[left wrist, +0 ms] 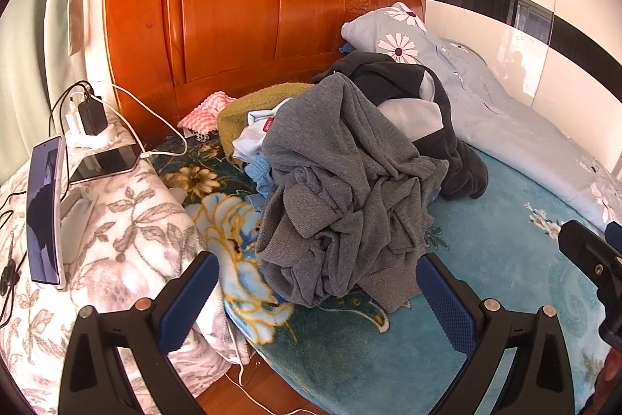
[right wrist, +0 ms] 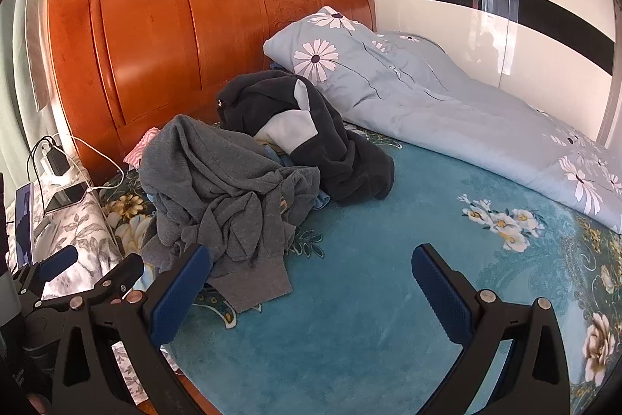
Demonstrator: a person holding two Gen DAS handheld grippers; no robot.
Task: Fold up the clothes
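A crumpled grey sweater lies on top of a heap of clothes on the teal floral bed cover. A dark garment with pale lining lies behind it, and light blue and olive pieces show underneath. My left gripper is open and empty, just in front of the sweater's hem. In the right wrist view the sweater and the dark garment lie to the left. My right gripper is open and empty over the bed cover, its left finger near the sweater's cuff.
An orange wooden headboard stands behind the heap. A blue-grey flowered quilt lies along the right side. At the left, a nightstand under a floral cloth carries two phones, chargers and cables. A white wardrobe stands at the back right.
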